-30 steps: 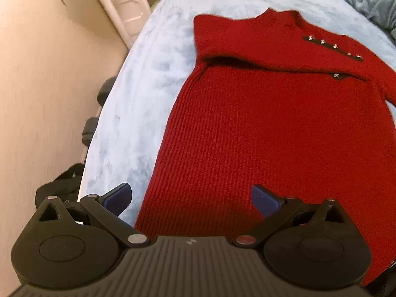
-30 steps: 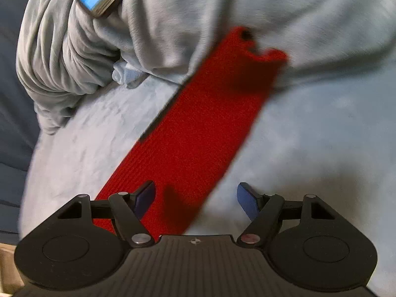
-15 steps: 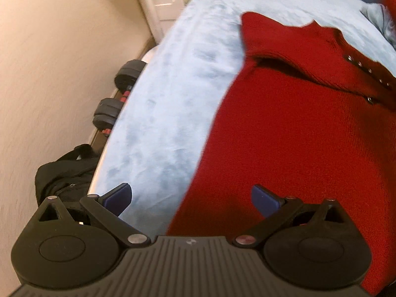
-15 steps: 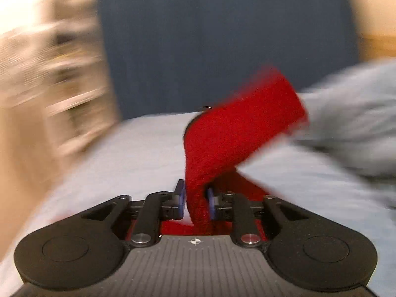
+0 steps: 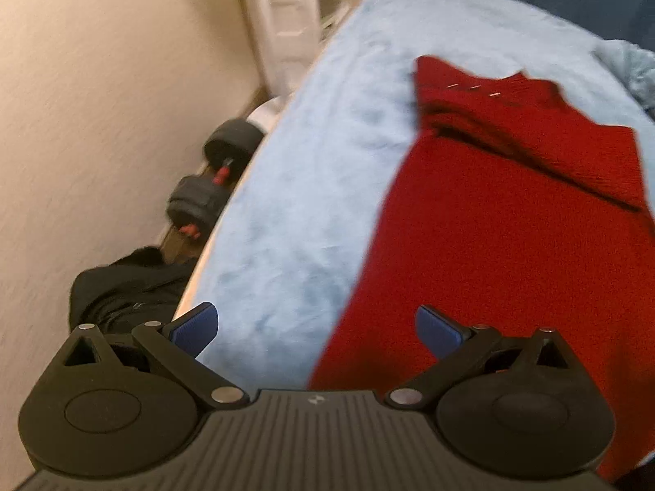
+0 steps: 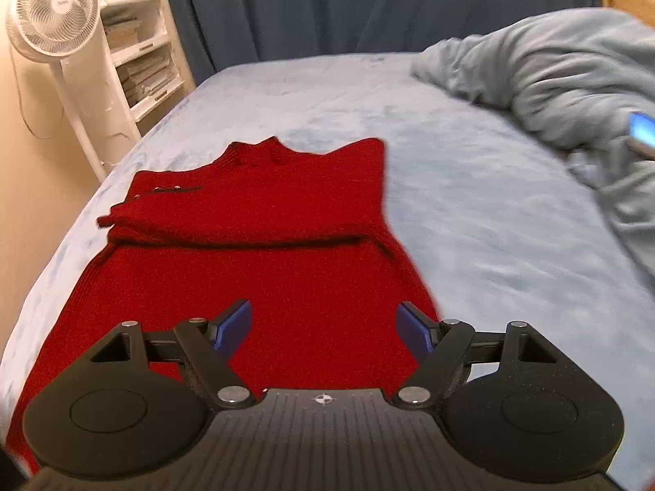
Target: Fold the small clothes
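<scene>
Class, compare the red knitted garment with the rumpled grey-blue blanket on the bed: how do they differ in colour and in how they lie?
The red garment lies spread flat with both sleeves folded across its chest; the blanket is heaped in loose rolls. The garment is bright red, the blanket pale grey-blue. Both rest on the same bed.

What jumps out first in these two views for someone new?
The red knit garment dominates both views, lying flat on the pale blue bed with its sleeves folded across the chest. Both tools are open and empty: the right tool hovers over the garment's lower part, the left tool at its left edge. A white fan stands at far left; a dumbbell lies on the floor.
</scene>
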`<state>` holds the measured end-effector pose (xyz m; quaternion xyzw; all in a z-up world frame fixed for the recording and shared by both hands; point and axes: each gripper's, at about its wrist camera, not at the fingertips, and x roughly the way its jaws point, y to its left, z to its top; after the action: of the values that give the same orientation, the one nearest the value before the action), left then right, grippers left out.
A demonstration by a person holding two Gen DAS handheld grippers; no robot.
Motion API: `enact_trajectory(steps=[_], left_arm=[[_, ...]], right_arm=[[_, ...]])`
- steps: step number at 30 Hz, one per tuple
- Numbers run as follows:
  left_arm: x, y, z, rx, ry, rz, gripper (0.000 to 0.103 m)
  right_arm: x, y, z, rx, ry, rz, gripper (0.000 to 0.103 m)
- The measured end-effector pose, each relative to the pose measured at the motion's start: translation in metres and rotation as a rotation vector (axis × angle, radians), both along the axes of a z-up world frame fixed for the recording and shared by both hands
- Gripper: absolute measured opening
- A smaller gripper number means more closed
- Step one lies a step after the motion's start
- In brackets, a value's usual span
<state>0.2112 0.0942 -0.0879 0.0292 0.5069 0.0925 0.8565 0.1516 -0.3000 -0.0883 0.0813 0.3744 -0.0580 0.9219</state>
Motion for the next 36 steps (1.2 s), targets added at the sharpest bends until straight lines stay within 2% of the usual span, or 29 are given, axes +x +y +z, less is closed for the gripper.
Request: enact_trajectory(steps=[4, 10, 14, 20, 30, 36], left_arm=[[-0.018, -0.019, 0.010, 0.000, -0.022, -0.065, 0.103], [-0.060, -0.041, 0.020, 0.013, -0.035, -0.137, 0.103], [-0.084, -0.047, 0.021, 0.013, -0.025, -0.156, 0.103], [-0.105, -0.054, 0.028, 0.028, -0.054, -0.180, 0.103], [-0.106, -0.051, 0.036, 0.032, -0.076, -0.167, 0.103], [-0.095, -0.039, 0.029, 0.030, -0.046, -0.127, 0.103]], right_arm=[[-0.065, 0.014, 0.027, 0.002, -0.059, 0.011, 0.080], [-0.110, 0.033, 0.039, 0.047, -0.115, 0.011, 0.080], [-0.131, 0.041, 0.043, 0.034, -0.139, 0.030, 0.080], [-0.142, 0.042, 0.047, 0.042, -0.160, 0.034, 0.080], [-0.141, 0.038, 0.042, 0.061, -0.149, 0.018, 0.081], [-0.135, 0.042, 0.038, 0.057, -0.137, 0.025, 0.081]])
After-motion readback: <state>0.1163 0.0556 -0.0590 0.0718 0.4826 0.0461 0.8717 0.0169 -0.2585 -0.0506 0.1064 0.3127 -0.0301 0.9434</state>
